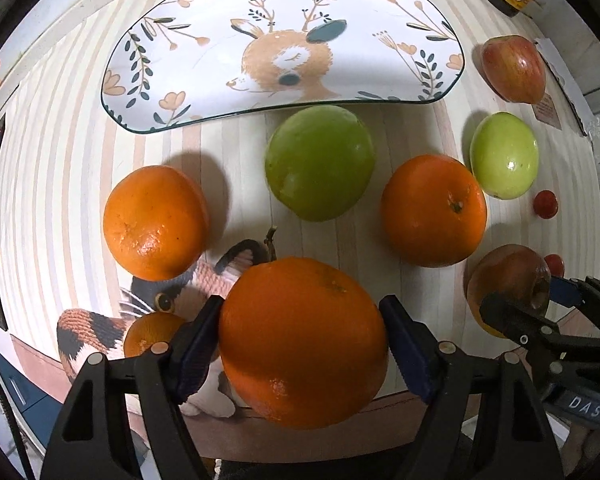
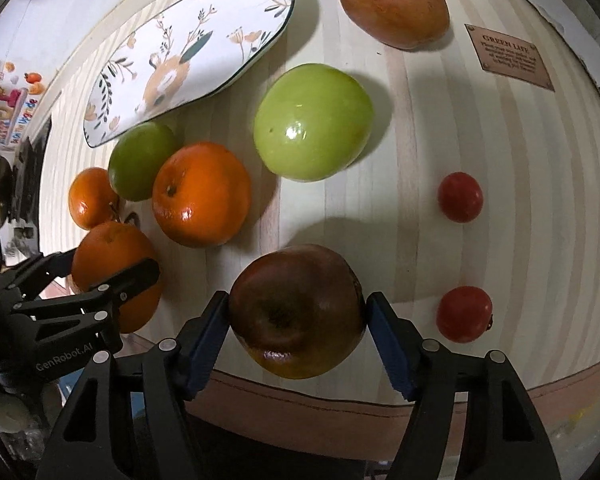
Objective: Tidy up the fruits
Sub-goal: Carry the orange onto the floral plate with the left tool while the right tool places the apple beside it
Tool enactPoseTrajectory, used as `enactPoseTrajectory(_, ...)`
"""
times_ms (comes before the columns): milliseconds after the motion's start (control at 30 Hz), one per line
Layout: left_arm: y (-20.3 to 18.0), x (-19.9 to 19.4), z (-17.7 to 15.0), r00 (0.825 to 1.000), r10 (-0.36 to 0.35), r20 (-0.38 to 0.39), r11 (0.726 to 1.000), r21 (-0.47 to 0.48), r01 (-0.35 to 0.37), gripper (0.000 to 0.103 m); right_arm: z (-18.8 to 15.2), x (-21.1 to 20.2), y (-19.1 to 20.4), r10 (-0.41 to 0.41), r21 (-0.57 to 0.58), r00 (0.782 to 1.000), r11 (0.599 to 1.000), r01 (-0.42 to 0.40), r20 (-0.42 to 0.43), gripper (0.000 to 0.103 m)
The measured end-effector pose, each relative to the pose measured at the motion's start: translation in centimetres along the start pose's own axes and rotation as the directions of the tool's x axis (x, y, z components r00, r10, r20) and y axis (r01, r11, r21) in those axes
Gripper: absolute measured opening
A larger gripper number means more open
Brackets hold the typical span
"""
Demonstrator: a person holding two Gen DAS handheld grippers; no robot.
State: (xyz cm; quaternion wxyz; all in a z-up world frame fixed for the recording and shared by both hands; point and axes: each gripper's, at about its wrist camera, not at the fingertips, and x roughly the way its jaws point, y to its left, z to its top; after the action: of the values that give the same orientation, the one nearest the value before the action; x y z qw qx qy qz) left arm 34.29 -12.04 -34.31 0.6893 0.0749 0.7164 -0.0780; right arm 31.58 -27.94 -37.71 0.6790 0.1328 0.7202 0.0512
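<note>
The left hand-held gripper [image 1: 302, 344] pinches a big orange [image 1: 303, 342] at the near edge of the striped surface [image 1: 60, 184]. The right hand-held gripper [image 2: 298, 312] pinches a dark red apple [image 2: 297, 311]. The deer plate [image 1: 284, 46] lies behind, bare.

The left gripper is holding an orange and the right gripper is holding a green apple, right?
Not quite. The right gripper holds a dark red apple, not a green one, as the right wrist view shows. The left gripper does hold an orange.
</note>
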Motion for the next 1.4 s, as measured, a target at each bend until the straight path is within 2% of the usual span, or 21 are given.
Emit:
enactPoseTrajectory(100, 0.3, 0.1, -0.8, 1.0, 0.0, 0.014, 1.0, 0.001, 0.0, 0.076, -0.1, -0.3, 0.1, 0.014, 0.005, 1.0, 1.0, -0.014, 0.007, 0.071)
enactPoseTrajectory(300, 0.0, -2.3, 0.0, 0.998, -0.017, 0.055, 1.0, 0.015, 0.016, 0.076, 0.3, -3.4, -0.8, 0.054, 0.008, 0.997, 0.998, -0.054, 0.053, 0.071)
enactPoseTrajectory(367, 0.1, -3.2, 0.6, 0.997, -0.038, 0.063, 0.999, 0.003, 0.038, 0.076, 0.7, -4.7, -0.8, 0.07, 0.015, 0.995, 0.997, -0.072, 0.07, 0.071)
enactPoseTrajectory(500, 1.4, -6.4, 2.1, 0.988, -0.128, 0.087, 0.991, -0.021, 0.13, 0.076, 2.1, -7.7, -0.9, 0.101, 0.018, 0.987, 0.994, -0.104, 0.123, 0.071)
enactPoseTrajectory(633, 3.8, -10.5, 5.6, 0.97, -0.177, 0.165, 0.981, -0.048, 0.187, 0.076, 4.9, -9.7, -0.2, 0.103, 0.011, 0.979, 0.994, -0.106, 0.179, 0.071)
enactPoseTrajectory(733, 5.4, -11.8, 8.8, 0.965, -0.164, 0.207, 0.981, -0.07, 0.181, 0.076, 8.4, -9.6, 0.9, 0.095, 0.009, 0.975, 0.995, -0.099, 0.202, 0.071)
enactPoseTrajectory(833, 6.9, -10.8, 11.8, 0.969, -0.128, 0.21, 0.984, -0.095, 0.151, 0.076, 12.2, -8.3, 2.8, 0.075, -0.002, 0.975, 0.997, -0.076, 0.211, 0.071)
enactPoseTrajectory(933, 8.3, -8.3, 14.6, 0.98, -0.106, 0.168, 0.983, -0.131, 0.129, 0.076, 15.4, -6.6, 4.4, 0.068, -0.023, 0.977, 0.998, -0.065, 0.203, 0.071)
enactPoseTrajectory(1000, 9.2, -6.8, 15.9, 0.984, -0.114, 0.135, 0.979, -0.155, 0.135, 0.076, 17.1, -5.3, 5.3, 0.07, -0.037, 0.98, 0.997, -0.064, 0.185, 0.071)
enactPoseTrajectory(1067, 10.1, -5.2, 17.3, 0.984, -0.154, 0.094, 0.968, -0.187, 0.17, 0.076, 18.5, -4.0, 5.7, 0.088, -0.043, 0.982, 0.996, -0.081, 0.167, 0.071)
enactPoseTrajectory(1167, 10.8, -3.9, 18.0, 0.973, -0.221, 0.063, 0.944, -0.239, 0.23, 0.076, 20.0, -2.3, 5.1, 0.164, -0.008, 0.976, 0.986, -0.165, 0.142, 0.071)
enactPoseTrajectory(1300, 11.1, -2.3, 18.6, 0.946, -0.322, 0.038, 0.899, -0.3, 0.318, 0.076, 20.8, -0.9, 3.7, 0.263, 0.035, 0.957, 0.962, -0.269, 0.121, 0.071)
enactPoseTrajectory(1400, 11.0, -1.4, 18.6, 0.93, -0.368, 0.02, 0.875, -0.332, 0.353, 0.076, 20.9, -0.2, 2.6, 0.318, 0.07, 0.942, 0.943, -0.326, 0.106, 0.073)
